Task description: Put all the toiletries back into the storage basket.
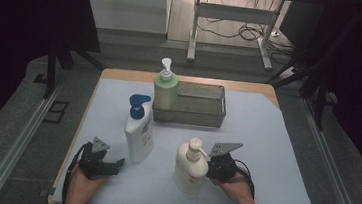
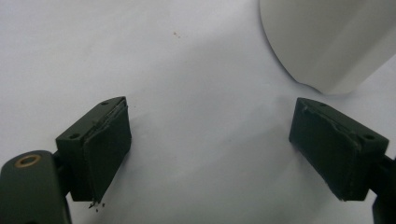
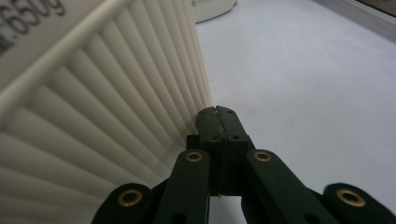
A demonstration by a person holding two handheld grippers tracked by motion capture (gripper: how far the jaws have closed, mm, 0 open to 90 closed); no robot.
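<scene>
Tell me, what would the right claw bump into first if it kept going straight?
Probably the cream bottle: the shut right claw already sits against its ribbed side, tips at its edge.

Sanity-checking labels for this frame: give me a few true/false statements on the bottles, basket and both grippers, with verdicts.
1. The right gripper has its jaws shut, beside the cream pump bottle. True.
2. The left gripper is clamped on the white bottle with the blue pump. False: its jaws are open with bare mat between them.
3. The green pump bottle stands at the left end of the wire basket. True.
4. The cream pump bottle lies on its side. False: it stands upright.
5. The basket holds three bottles. False: apart from the green bottle at its left end, it looks empty.
</scene>
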